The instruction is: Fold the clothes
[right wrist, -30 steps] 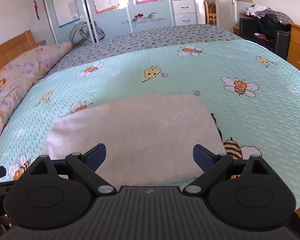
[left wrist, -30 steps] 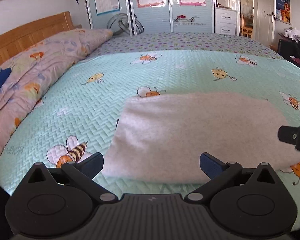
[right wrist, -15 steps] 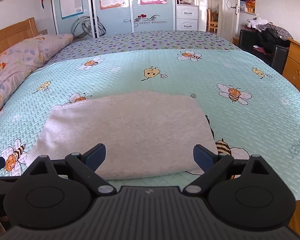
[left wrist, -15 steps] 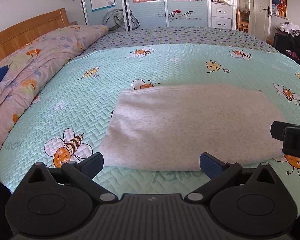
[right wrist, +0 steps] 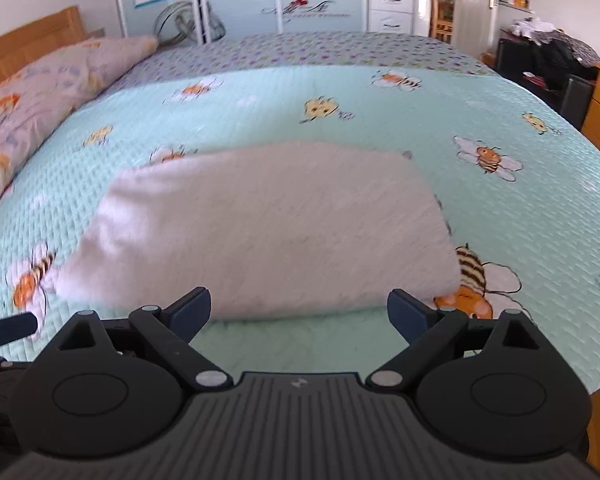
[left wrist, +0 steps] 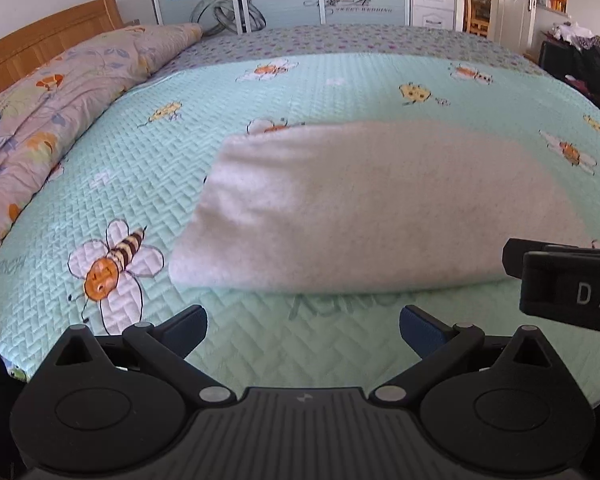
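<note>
Folded grey garment (left wrist: pixel 364 208) — laid flat on the bee-print bedspread (left wrist: pixel 148 168), near its front edge. Judged soft, light, limp; best taken at the near corners. Left gripper (left wrist: pixel 302 326) and right gripper (right wrist: pixel 299 308) — both spread wide, empty, held just short of the garment.

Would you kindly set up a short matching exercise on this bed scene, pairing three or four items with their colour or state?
Things:
1. folded garment
2. bedspread
3. headboard
4. left gripper

Descriptions:
A. orange-brown wood
B. open, holding nothing
C. mint green with a bee print
D. pale grey, lying flat on the bed

Pairs: 1-D, 2-C, 3-A, 4-B
</note>
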